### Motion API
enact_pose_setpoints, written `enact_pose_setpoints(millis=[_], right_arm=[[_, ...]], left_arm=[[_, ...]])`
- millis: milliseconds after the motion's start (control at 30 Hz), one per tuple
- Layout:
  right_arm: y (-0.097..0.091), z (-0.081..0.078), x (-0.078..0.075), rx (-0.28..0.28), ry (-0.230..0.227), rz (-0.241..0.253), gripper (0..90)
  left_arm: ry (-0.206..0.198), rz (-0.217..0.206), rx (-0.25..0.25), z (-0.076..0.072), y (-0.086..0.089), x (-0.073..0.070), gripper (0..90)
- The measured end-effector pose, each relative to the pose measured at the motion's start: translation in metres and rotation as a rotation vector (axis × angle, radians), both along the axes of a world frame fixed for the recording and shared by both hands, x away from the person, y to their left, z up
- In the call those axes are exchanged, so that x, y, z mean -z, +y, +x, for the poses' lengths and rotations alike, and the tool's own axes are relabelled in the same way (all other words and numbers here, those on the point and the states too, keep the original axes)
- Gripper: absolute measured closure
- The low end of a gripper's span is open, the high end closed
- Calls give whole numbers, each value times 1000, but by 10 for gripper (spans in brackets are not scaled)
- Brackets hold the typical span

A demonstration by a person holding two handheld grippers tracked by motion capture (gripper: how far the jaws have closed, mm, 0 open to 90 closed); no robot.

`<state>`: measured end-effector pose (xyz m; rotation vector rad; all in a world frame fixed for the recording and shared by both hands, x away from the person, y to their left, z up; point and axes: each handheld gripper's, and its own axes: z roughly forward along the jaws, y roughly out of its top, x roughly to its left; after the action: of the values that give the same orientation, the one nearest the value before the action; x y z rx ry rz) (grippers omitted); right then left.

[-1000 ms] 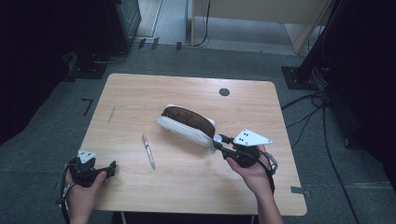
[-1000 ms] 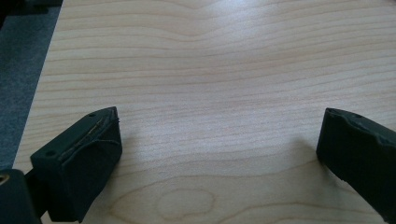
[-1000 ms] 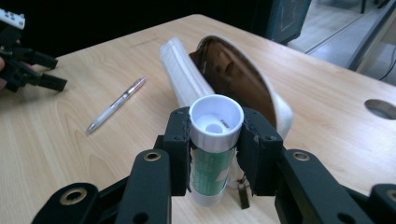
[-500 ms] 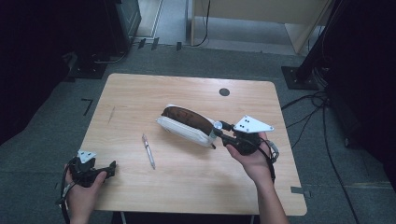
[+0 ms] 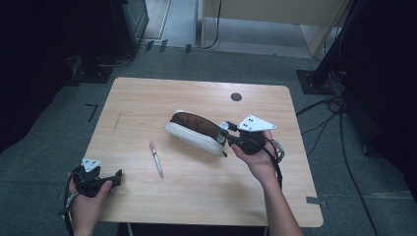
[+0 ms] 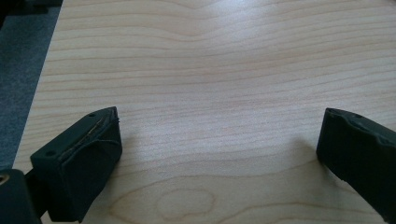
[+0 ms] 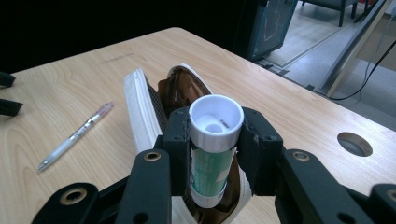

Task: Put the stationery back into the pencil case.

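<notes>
My right gripper (image 5: 226, 133) is shut on a glue stick (image 7: 214, 154) with a white cap and a green label, held upright between the jaws. It hovers over the right end of a white pencil case (image 5: 193, 132), which lies open in the middle of the table and shows a brown inside (image 7: 173, 91). A clear pen (image 5: 156, 159) lies on the wood left of the case. My left gripper (image 5: 116, 177) rests near the table's front left corner, jaws wide apart over bare wood (image 6: 219, 154).
The light wooden table (image 5: 147, 103) has a round cable hole (image 5: 236, 97) near its far edge. Dark equipment and cables stand on the grey floor around it. The right gripper's cable (image 5: 278, 150) loops by the wrist.
The right gripper has carried the glue stick away from the person and slightly up, over the case's right end. The left gripper has stayed put.
</notes>
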<state>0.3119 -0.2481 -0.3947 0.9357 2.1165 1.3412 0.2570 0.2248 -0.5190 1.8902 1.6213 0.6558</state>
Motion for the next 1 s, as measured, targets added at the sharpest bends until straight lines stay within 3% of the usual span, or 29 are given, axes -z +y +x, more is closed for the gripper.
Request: enact_pose_setpoints(millis=[233,800,1000], right_arm=[[7,9,11,-10,17,1,664],[14,22,42,-27,121,-100,663],[13,26,52,-35,173,-88,652]], left_arm=[[1,1,1,0,0,0,2],[1,1,2,0,0,0,2],[1,1,2,0,0,0,3]])
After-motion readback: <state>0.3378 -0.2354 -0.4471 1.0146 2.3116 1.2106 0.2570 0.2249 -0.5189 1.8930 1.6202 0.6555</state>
